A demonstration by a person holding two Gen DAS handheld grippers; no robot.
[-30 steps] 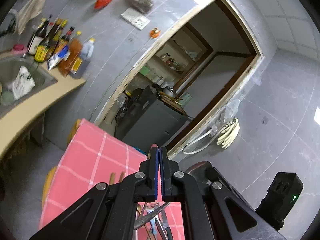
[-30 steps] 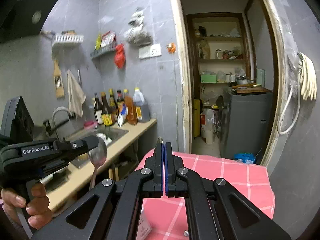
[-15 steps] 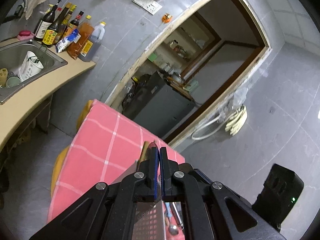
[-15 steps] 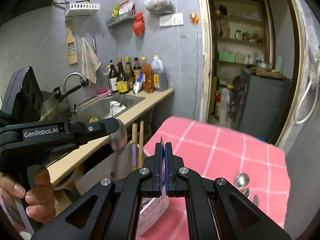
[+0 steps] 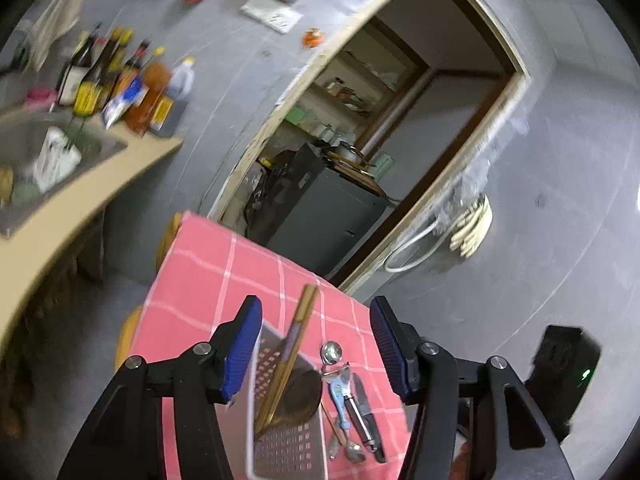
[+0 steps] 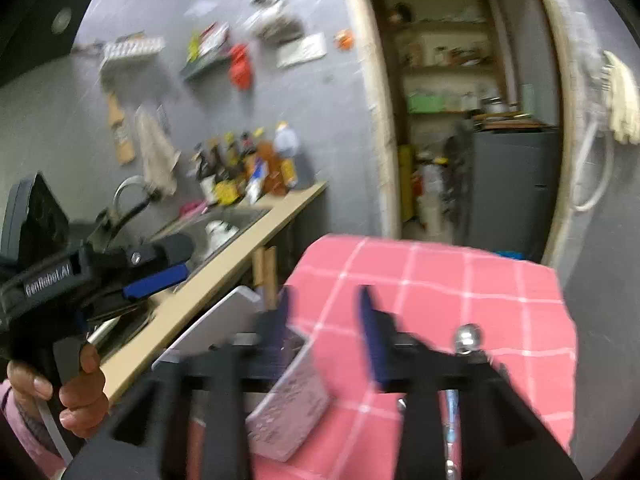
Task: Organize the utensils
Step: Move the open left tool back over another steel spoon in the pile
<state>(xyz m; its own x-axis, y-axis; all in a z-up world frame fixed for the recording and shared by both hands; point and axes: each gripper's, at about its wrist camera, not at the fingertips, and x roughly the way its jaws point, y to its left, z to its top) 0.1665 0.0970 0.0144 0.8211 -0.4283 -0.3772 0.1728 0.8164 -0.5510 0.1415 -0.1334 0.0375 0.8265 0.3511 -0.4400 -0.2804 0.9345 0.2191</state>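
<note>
Left wrist view: my left gripper (image 5: 316, 344) spread wide above the white perforated utensil holder (image 5: 286, 440) on the pink checked tablecloth (image 5: 224, 276).

Nothing sits between its blue pads (image 5: 244, 348). Wooden chopsticks (image 5: 292, 344) stand tilted in the holder beside a dark wooden spoon (image 5: 302, 394). Just right of the holder, loose on the cloth, lie a metal spoon (image 5: 332, 354), a blue-handled peeler (image 5: 340, 392) and a dark-handled knife (image 5: 366, 412). In the right wrist view, blurred, my right gripper (image 6: 324, 320) is also parted and empty, over the holder (image 6: 288, 404) and cloth (image 6: 440, 280); the left gripper (image 6: 156, 272) appears at left, near the counter (image 6: 224, 272).
</note>
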